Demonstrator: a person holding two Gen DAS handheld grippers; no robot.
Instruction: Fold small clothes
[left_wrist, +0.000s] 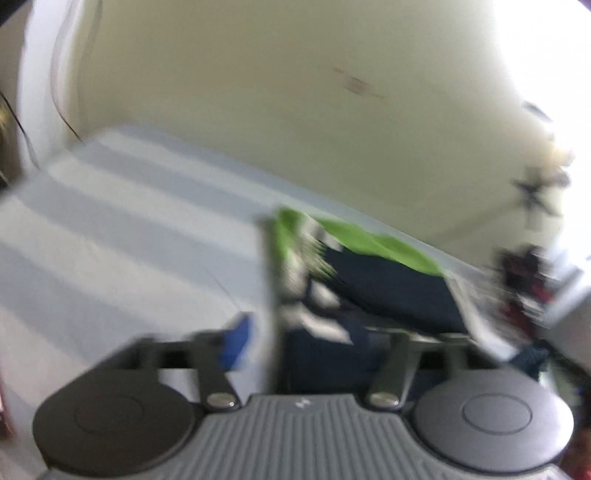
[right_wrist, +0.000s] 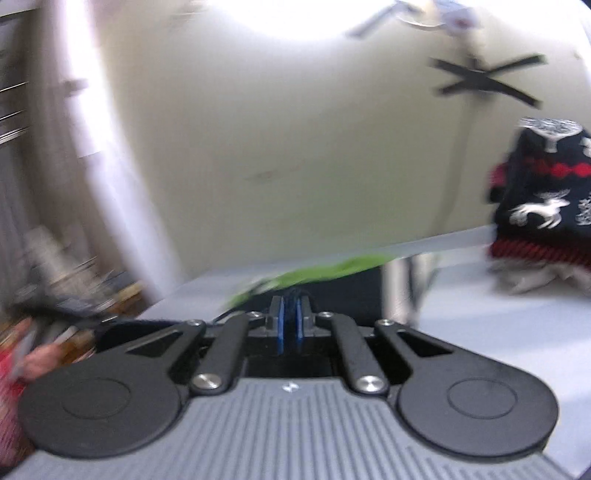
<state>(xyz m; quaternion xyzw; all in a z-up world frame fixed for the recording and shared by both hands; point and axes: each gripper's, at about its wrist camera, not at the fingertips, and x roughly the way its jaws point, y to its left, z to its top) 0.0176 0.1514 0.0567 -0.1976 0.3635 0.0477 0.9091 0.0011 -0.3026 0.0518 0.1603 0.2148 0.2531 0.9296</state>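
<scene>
Both views are blurred by motion. In the left wrist view a dark navy and lime green garment (left_wrist: 384, 280) lies on the white table (left_wrist: 110, 229), just ahead of my left gripper (left_wrist: 295, 332). Its jaws stand apart, with a blue pad (left_wrist: 236, 343) on the left finger; the right fingertip is lost against the dark cloth. In the right wrist view my right gripper (right_wrist: 290, 325) has its blue pads (right_wrist: 280, 328) nearly together, with dark cloth of the same garment (right_wrist: 332, 288) at the tips. Its green part (right_wrist: 314, 275) shows just beyond.
A navy sweater with red bands and white reindeer (right_wrist: 543, 195) sits in a pile at the table's far right. A cream wall (right_wrist: 295, 147) stands behind the table. Clutter (right_wrist: 66, 288) lies off the table's left edge.
</scene>
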